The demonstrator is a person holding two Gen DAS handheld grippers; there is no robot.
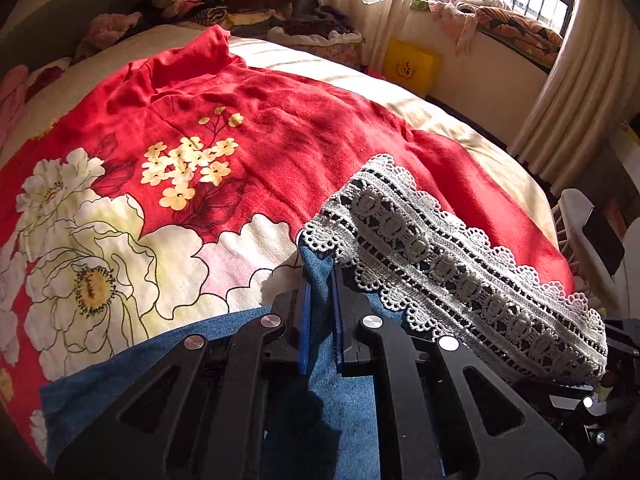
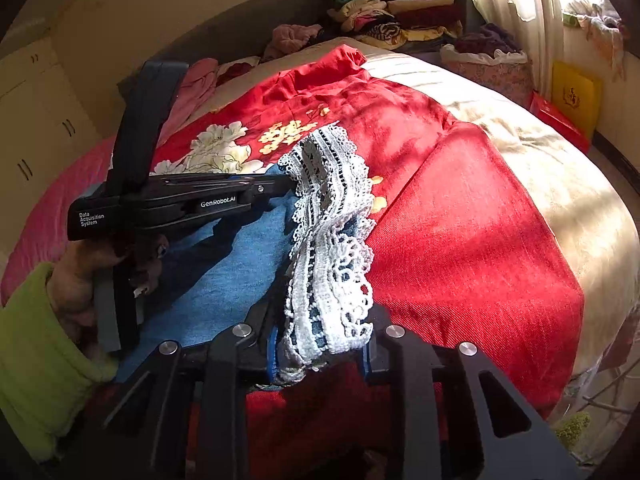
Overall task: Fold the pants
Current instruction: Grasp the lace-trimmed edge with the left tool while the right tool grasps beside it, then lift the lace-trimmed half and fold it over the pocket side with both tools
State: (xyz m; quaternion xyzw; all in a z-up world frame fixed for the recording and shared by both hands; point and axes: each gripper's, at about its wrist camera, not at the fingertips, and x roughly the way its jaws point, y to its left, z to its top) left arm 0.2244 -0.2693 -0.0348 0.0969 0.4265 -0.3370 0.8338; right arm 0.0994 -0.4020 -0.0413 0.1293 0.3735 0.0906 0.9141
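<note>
At lower centre of the left wrist view, the left gripper (image 1: 320, 320) was clenched on the blue denim pants with a white lace hem (image 1: 440, 256), spread across a red floral bedspread (image 1: 248, 120); in the right wrist view, the right gripper (image 2: 320, 350) clamped the bunched lace at lower centre.

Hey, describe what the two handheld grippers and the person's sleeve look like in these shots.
Both grippers are matte black linkage frames with round silver pivot pins and blue finger pads: the left gripper and the right gripper. Seen from the right wrist, the left one's body carries white lettering, "GenRobot.AI" and "Data Acquisition System". The sleeve is lime green, soft and thick.
</note>
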